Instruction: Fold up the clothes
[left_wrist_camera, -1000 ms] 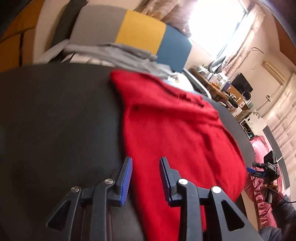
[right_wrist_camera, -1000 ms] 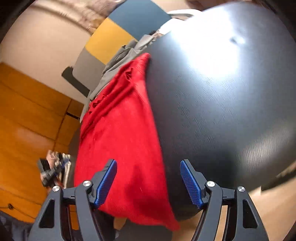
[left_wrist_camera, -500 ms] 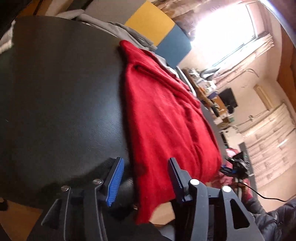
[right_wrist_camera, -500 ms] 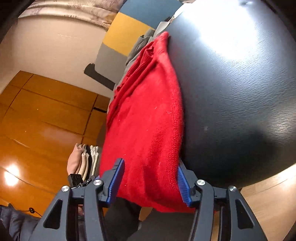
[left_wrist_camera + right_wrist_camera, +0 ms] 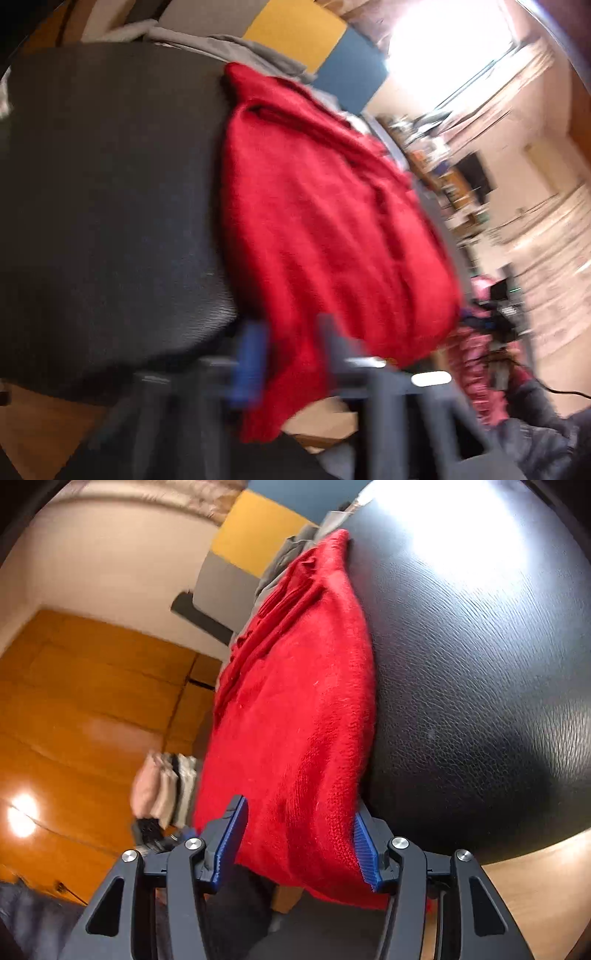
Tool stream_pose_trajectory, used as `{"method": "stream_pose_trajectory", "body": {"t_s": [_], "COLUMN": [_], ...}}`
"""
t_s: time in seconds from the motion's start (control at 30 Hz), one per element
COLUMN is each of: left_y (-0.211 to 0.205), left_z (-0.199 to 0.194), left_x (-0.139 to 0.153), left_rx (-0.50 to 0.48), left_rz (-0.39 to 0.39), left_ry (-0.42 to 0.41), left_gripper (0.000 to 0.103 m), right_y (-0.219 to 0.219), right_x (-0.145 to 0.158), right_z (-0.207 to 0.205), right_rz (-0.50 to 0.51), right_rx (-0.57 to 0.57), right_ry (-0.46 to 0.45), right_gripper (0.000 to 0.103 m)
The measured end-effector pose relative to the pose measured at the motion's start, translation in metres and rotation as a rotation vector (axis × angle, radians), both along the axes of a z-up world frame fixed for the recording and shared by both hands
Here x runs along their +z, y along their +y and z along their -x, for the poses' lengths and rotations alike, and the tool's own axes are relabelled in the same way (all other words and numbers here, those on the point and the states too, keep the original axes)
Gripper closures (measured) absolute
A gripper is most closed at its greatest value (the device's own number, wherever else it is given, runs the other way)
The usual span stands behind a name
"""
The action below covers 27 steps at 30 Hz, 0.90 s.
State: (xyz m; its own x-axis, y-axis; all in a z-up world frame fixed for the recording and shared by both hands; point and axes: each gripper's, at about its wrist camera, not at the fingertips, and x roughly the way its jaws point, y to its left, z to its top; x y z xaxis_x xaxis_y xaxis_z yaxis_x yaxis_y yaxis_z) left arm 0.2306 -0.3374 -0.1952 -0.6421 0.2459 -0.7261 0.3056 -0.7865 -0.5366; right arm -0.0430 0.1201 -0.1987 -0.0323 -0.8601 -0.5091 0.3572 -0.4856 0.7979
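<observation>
Red sweater [image 5: 295, 720], draped over black tabletop [image 5: 480, 664]. Our left tongs [image 5: 291, 362] and right tongs [image 5: 299, 845] straddle its hanging hem, both still agape, gripping nothing. Risk, we judge: closing shallow lets the knit slide floorward.

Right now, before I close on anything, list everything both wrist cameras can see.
red knitted garment: one, red, draped across black table, near hem hanging over the edge
black table: one, black, leather-textured, under the garment
grey garment: one, grey, at table's far edge beyond the red one
panel: one, grey, yellow and blue blocks, behind the table
folded clothes stack: one, pink, beige and grey, left of the table
left gripper: one, black with blue pads, blurred, jaws astride the hanging hem
right gripper: one, black with blue pads, open around the hem
</observation>
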Motion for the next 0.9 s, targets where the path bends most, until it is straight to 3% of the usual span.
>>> {"method": "stream_pose_trajectory", "body": {"t_s": [0.07,0.13,0.17,0.27,0.4,0.53,0.7,0.73,0.77,0.9], "left_y": [-0.004,-0.013,-0.018,-0.030,-0.024,-0.014,-0.009,-0.008,-0.007,-0.015], "left_z": [-0.002,-0.011,-0.015,-0.022,-0.017,-0.008,0.001,0.003,0.005,0.002], "left_x": [-0.003,-0.002,0.001,0.001,-0.003,-0.002,0.001,0.002,0.002,0.001], "left_rx": [0.025,0.051,0.064,0.091,0.058,0.031,-0.002,-0.005,-0.007,-0.007], "left_rz": [-0.018,-0.034,-0.025,-0.015,-0.023,-0.020,0.010,0.033,0.058,-0.019], "left_ry": [-0.012,-0.004,-0.002,-0.014,-0.001,0.024,0.005,-0.012,-0.030,-0.031], "left_gripper": [0.097,0.097,0.097,0.097,0.096,0.078,0.079,0.083,0.094,0.096], "right_y": [-0.003,-0.004,0.000,0.012,0.019,0.018,0.017,0.018,0.019,0.013], "right_x": [0.003,0.002,0.003,0.005,0.000,-0.002,-0.002,-0.001,0.000,0.007], "right_z": [-0.001,-0.004,-0.005,-0.006,-0.007,-0.006,-0.006,-0.007,-0.007,-0.007], "right_rz": [-0.052,-0.134,-0.150,-0.196,-0.194,-0.194,-0.201,-0.209,-0.217,-0.292], "right_rx": [-0.017,-0.028,-0.032,-0.042,-0.040,-0.023,0.018,0.028,0.037,0.040], "right_ry": [0.003,0.034,0.033,0.057,0.042,0.039,0.062,0.073,0.083,0.089], "right_gripper": [0.054,0.089,0.095,0.095,0.095,0.092,0.090,0.090,0.090,0.093]}}
